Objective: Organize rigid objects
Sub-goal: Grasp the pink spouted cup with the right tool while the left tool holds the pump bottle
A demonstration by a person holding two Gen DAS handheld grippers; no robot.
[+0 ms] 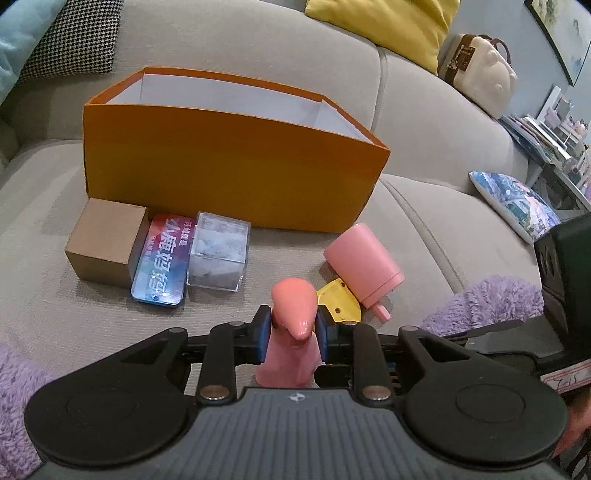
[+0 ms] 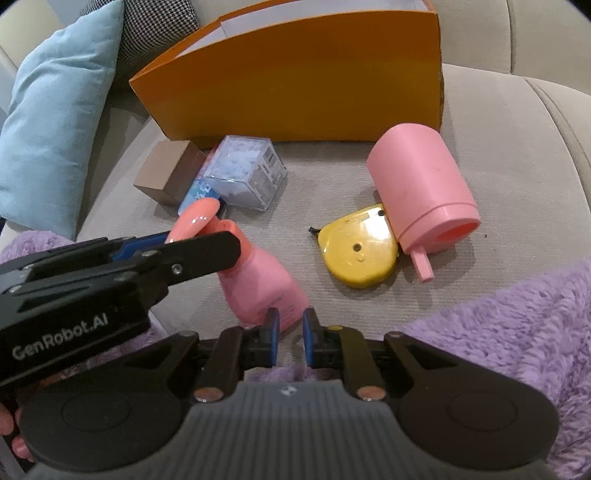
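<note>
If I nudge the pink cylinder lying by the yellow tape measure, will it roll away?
The pink cylinder lies on its side with round walls, so it probably rolls easily. The yellow tape measure touches it, which may block rolling that way. The soft sofa cushion likely slows it.

beige sofa (image 1: 424, 122) with yellow cushion (image 1: 388, 26), blue cushion (image 2: 48, 110), framed picture (image 1: 561, 33) on grey wall.
</note>
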